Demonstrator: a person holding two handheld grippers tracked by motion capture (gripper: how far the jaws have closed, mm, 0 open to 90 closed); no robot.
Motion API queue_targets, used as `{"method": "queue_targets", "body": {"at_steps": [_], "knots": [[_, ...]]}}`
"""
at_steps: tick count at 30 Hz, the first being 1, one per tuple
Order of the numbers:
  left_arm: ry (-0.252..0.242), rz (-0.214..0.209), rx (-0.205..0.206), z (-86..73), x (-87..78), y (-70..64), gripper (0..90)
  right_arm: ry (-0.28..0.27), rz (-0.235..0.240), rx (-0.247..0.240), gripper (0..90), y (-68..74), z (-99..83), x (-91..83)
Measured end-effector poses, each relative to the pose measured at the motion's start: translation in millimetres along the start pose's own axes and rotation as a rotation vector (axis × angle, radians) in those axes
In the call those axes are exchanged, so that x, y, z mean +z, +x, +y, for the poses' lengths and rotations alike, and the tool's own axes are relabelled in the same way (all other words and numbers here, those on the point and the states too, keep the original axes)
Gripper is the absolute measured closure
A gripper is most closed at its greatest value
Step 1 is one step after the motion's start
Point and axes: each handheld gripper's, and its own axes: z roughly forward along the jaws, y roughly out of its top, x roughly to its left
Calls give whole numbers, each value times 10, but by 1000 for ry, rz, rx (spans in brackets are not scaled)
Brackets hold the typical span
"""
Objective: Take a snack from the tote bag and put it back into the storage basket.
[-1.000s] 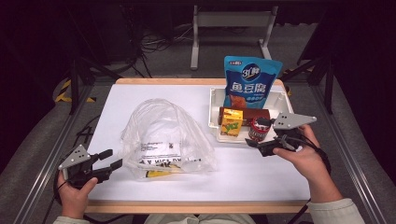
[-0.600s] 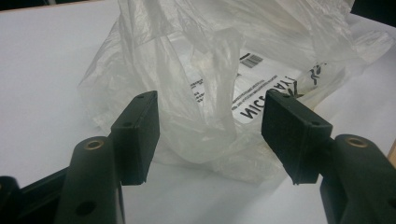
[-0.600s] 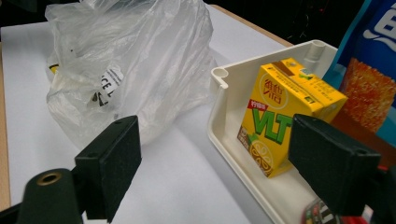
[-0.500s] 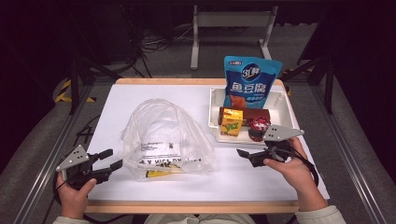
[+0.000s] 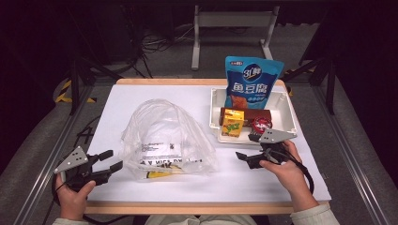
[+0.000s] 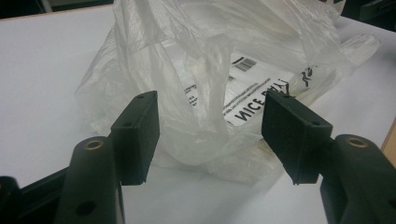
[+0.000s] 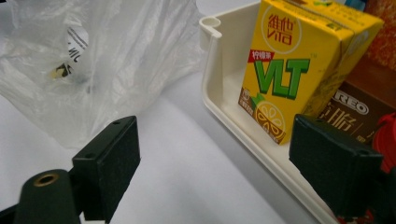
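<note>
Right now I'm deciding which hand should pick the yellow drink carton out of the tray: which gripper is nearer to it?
Right. The right gripper hangs open just outside the tray's front edge, close to the yellow drink carton. The left gripper sits across the table, beside the plastic bag.

Bare table (image 5: 237, 176) between plastic bag (image 5: 164, 136) and tray (image 5: 213, 112) is passable

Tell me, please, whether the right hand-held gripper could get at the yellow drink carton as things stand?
Probably yes: the right hand-held gripper is open, empty, beside the tray, and the yellow drink carton stands unobstructed at its near edge.
</note>
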Motion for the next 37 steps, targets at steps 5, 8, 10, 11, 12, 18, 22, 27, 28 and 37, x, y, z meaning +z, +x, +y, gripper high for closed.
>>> {"method": "queue_targets", "body": {"at_steps": [5, 8, 10, 11, 12, 18, 22, 27, 28, 37], "knots": [[-2, -4, 1, -1, -4, -4, 378, 31, -12, 16, 161, -24, -47, 43], [-2, -6, 4, -2, -5, -4, 378, 55, -11, 27, 151, -36, -68, 72], [-3, -7, 7, -2, -8, -2, 378, 66, -14, 30, 148, -42, -86, 95], [-4, -7, 6, -2, -8, -2, 378, 70, -17, 30, 147, -43, -94, 106], [-4, -7, 7, -2, -8, -2, 378, 76, -19, 30, 147, -42, -101, 118], [-4, -11, 5, -4, -3, 1, 379, 102, -25, 27, 140, -55, -162, 210], [-2, -12, 6, -6, -2, 8, 378, 95, -29, 36, 141, -56, -205, 249], [0, -11, 3, -10, 4, 7, 378, 105, -37, 21, 139, -44, -214, 267], [-1, -12, 3, -10, 4, 7, 378, 107, -40, 19, 139, -42, -215, 268], [-1, -13, 6, -12, 9, 9, 378, 77, -48, 16, 138, -41, -194, 228]]}}
